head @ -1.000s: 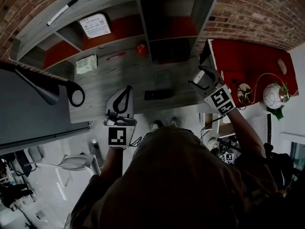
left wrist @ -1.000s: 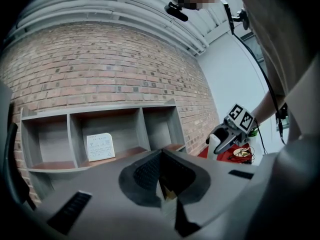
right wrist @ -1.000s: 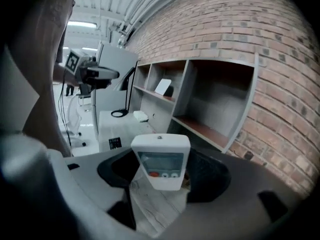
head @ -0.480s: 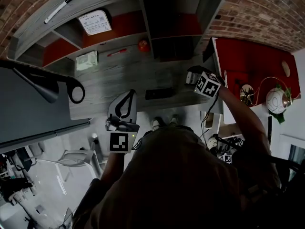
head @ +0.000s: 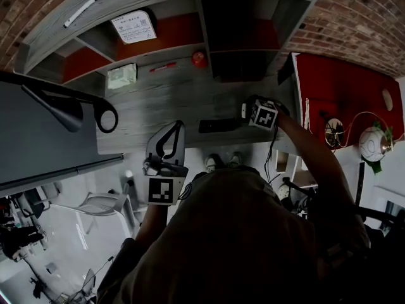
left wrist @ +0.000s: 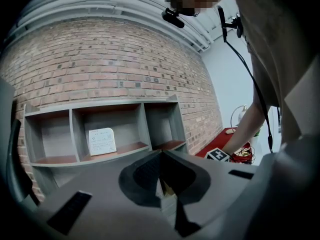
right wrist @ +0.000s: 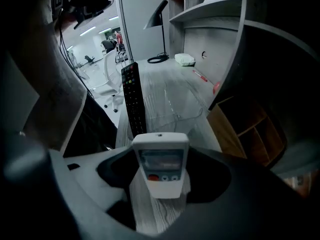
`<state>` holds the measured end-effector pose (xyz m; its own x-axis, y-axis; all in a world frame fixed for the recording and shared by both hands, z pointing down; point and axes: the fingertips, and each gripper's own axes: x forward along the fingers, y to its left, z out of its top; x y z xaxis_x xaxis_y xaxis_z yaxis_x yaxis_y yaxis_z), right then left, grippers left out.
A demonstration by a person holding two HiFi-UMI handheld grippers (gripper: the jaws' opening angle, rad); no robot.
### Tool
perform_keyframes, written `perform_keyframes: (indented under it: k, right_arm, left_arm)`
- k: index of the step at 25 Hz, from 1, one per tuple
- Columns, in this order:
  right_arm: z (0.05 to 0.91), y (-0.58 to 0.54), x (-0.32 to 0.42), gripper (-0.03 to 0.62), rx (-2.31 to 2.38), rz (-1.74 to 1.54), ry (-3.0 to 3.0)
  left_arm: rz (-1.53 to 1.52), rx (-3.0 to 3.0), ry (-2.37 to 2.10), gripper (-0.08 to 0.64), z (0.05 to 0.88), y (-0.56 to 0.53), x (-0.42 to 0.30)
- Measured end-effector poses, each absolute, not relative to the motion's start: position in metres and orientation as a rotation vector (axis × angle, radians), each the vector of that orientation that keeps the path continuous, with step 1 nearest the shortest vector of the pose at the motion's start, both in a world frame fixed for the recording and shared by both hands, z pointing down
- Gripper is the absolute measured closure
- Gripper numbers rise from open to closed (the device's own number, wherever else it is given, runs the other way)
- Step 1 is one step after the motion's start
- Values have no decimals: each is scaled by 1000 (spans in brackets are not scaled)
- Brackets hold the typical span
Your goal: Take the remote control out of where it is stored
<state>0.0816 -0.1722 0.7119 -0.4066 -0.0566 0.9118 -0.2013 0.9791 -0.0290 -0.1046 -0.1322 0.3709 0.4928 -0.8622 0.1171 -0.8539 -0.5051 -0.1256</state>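
Observation:
A white remote control [right wrist: 160,174] with a small screen and a red button sits upright between the jaws of my right gripper [right wrist: 161,156], which is shut on it. From the head view this gripper [head: 248,110] hovers over the right part of the grey desk [head: 164,97], the white remote [head: 244,110] showing at its tip. A black remote [head: 218,125] lies flat on the desk just left of it, also seen as the black remote [right wrist: 134,104] ahead of the jaws. My left gripper [head: 178,125] is held at the desk's front edge, shut and empty, its tips [left wrist: 160,156] meeting.
A shelf unit [head: 158,18] holds a white card [head: 135,26], with a marker [head: 85,7] on top. A black lamp [head: 69,109], a white box [head: 121,76], a red pen [head: 163,67] and a red ball [head: 199,58] are on the desk. A red side table [head: 345,94] stands right.
My right gripper has swung left from the desk's right end to over the desk, carrying the white remote. The left gripper has barely moved.

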Motion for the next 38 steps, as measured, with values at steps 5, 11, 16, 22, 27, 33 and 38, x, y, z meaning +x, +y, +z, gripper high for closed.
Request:
perform_keyframes:
  k: [5,11,16,22,27,33,38]
  right_arm:
    - [734,-177,78,299,171,206,-1979]
    - [747,-177,73,298,170,248,-1985]
    - [760,-176,74,299,165,250,-1949]
    - [776,-172,80,298,163,258,-1924]
    - [772,-161,78,298,172,397,-1909]
    - [793,-170,75,298,202,287,-1943]
    - [791,-171,74,298,231,305,-1953]
  left_arm:
    - [-258,-2663,1600,549,372,-135,-114]
    - [-275,-2655,1589,549,371,-135,-114]
    - [-287,-2646,1589,549,371,-134,-112]
    - [-316,-2654,1597,549,375,-132,-113]
    - [-329,-2655,1605,549,374,-130,-114]
    - [-344,-2657,1613,549,376,-126,-113]
    - [-345,-2646,1643,549,377,-125,-116]
